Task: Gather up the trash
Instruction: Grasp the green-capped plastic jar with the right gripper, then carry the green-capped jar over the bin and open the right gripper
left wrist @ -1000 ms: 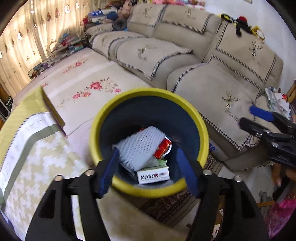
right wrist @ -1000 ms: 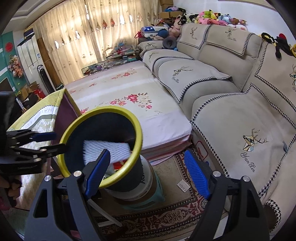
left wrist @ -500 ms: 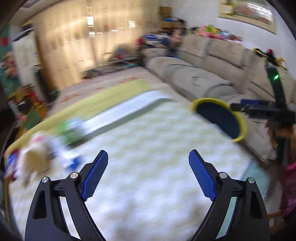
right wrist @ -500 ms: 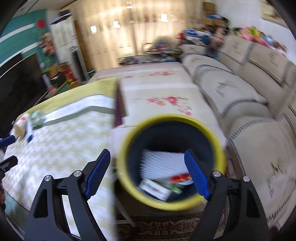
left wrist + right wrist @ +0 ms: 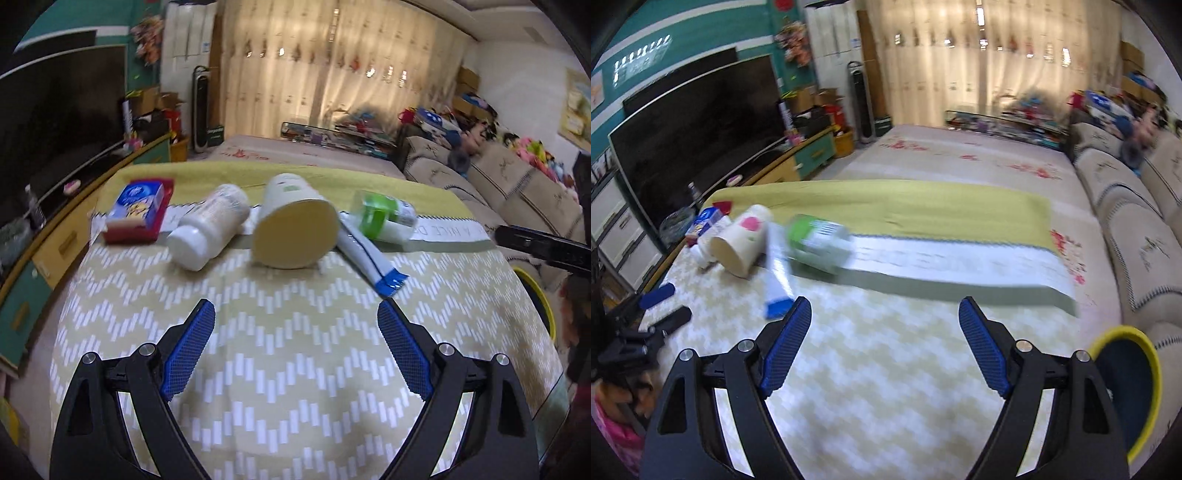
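Trash lies in a row on the yellow zigzag tablecloth: a red and blue carton, a white bottle, a paper cup on its side, a white and blue tube and a green-labelled bottle. My left gripper is open and empty, short of the cup. My right gripper is open and empty over the cloth, right of the tube, with the cup and green bottle beyond. The yellow-rimmed bin is at lower right.
A TV on a low cabinet stands left of the table. A beige sofa runs along the right. A flowered cover lies behind the table. The left gripper also shows in the right wrist view.
Both grippers have swung left, away from the bin and sofa, and now face the table with the trash. Both stay open and empty.
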### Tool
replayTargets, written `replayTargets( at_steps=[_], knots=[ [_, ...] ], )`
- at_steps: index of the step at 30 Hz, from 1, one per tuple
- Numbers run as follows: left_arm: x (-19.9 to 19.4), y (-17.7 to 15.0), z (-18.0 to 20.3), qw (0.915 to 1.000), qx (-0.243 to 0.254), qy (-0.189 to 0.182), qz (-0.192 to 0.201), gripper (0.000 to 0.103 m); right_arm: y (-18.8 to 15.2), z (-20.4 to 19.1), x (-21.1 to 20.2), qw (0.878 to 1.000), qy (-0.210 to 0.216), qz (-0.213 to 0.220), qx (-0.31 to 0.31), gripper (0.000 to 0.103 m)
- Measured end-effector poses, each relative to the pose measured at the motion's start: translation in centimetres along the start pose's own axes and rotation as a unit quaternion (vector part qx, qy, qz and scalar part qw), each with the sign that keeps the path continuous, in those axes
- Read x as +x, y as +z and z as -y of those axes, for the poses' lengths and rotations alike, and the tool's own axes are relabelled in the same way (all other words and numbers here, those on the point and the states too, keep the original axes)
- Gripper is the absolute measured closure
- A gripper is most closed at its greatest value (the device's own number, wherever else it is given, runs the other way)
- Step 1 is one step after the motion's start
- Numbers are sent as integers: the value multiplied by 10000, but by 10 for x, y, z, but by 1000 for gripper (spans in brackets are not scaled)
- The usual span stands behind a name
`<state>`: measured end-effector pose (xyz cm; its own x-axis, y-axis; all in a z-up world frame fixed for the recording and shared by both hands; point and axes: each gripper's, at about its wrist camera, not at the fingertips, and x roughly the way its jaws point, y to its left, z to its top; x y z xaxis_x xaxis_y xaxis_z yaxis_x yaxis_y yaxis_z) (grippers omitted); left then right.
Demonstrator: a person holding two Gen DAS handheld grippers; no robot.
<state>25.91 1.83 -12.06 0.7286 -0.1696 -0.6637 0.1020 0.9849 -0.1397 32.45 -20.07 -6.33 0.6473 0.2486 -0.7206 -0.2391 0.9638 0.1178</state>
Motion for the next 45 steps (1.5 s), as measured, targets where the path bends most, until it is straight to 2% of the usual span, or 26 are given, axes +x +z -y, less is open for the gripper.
replayTargets(
  at_steps=[3, 11, 23, 26, 32, 38, 45],
  knots=[
    [-3, -1, -8, 9999, -33, 96, 63, 14, 14, -20, 25, 9999, 10, -63, 119, 25],
    [-14, -4, -2, 9998, -172, -95, 88, 14, 39, -52, 75, 9985, -306, -185, 410, 21],
    [-14, -8, 11, 9997, -41, -230, 30, 14, 46, -73, 120, 9924, -963, -393, 651, 19],
    [-14, -9, 13, 9997, -29, -241, 31, 14, 45, -72, 126, 9907, -1112, -400, 674, 31],
    [-13, -9, 13, 9997, -13, -234, 23, 14, 38, -57, 111, 9918, -991, -235, 767, 32],
    [-11, -11, 16, 9997, 54, -223, -17, 13, 23, -28, 68, 9927, -921, -73, 780, 32],
    [-7, -13, 20, 9997, 152, -162, -82, 13, -22, 41, 7, 9873, -1143, 96, 1101, 32]
  ],
)
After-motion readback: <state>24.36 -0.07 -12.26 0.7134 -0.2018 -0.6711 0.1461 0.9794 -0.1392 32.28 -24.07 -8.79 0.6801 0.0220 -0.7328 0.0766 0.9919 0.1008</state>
